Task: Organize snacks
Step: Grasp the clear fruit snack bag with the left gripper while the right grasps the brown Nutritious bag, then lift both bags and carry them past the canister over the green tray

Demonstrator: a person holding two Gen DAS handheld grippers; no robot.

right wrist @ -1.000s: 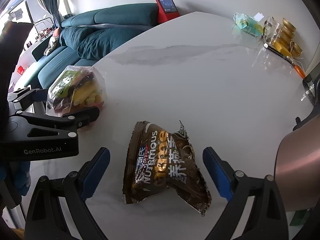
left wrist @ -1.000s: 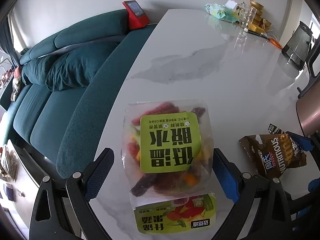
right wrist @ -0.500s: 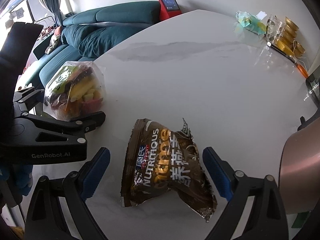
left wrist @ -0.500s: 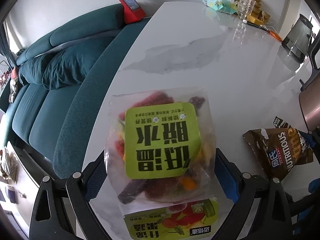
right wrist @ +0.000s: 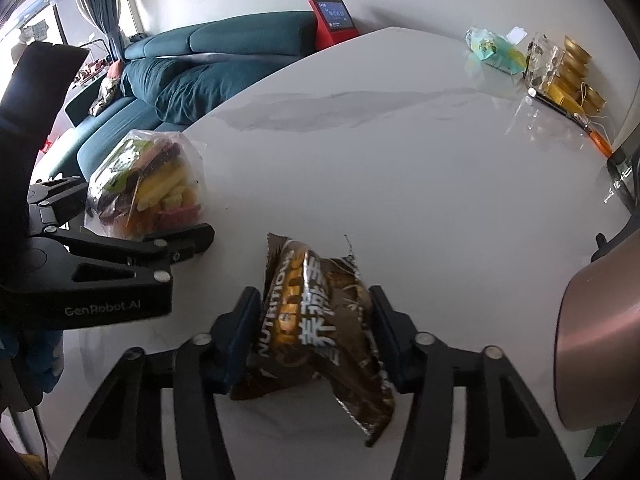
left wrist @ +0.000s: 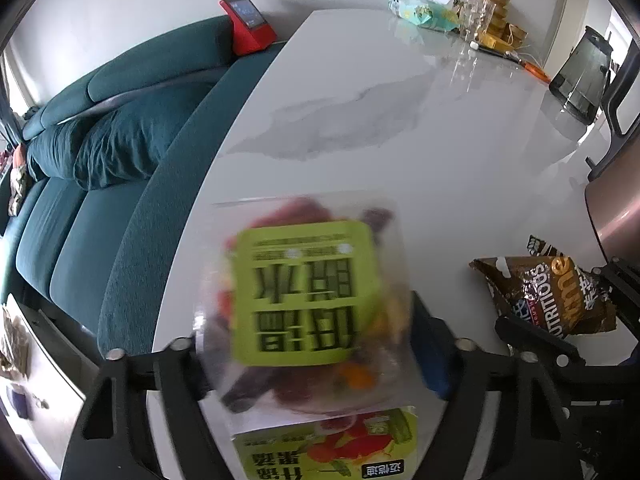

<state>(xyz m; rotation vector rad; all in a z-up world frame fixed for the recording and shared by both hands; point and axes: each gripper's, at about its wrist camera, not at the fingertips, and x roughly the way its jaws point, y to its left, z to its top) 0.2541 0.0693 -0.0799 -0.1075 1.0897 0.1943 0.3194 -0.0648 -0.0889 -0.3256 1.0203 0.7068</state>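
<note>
My left gripper (left wrist: 308, 344) is shut on a clear bag of mixed dried fruit and vegetables with a green label (left wrist: 304, 292), held just above the white marble table (left wrist: 400, 140); the bag is blurred. The same bag shows in the right wrist view (right wrist: 148, 184), with the left gripper (right wrist: 132, 220) around it. My right gripper (right wrist: 316, 332) is shut on a brown crinkled snack bag marked NUTRITIOUS (right wrist: 320, 320), squeezed between the blue pads. That brown bag also shows in the left wrist view (left wrist: 548, 292).
A teal sofa (left wrist: 100, 152) runs along the table's left edge, with a red smart display (left wrist: 248, 24) behind it. At the table's far end lie a pale green packet (right wrist: 492, 52), glasses and gold tins (right wrist: 572, 76). A dark kettle (left wrist: 580, 76) and a copper-coloured chair back (right wrist: 600, 360) stand at the right.
My left gripper closed on the fruit bag and lifted it slightly. My right gripper moved forward and closed on the brown bag, crumpling it.
</note>
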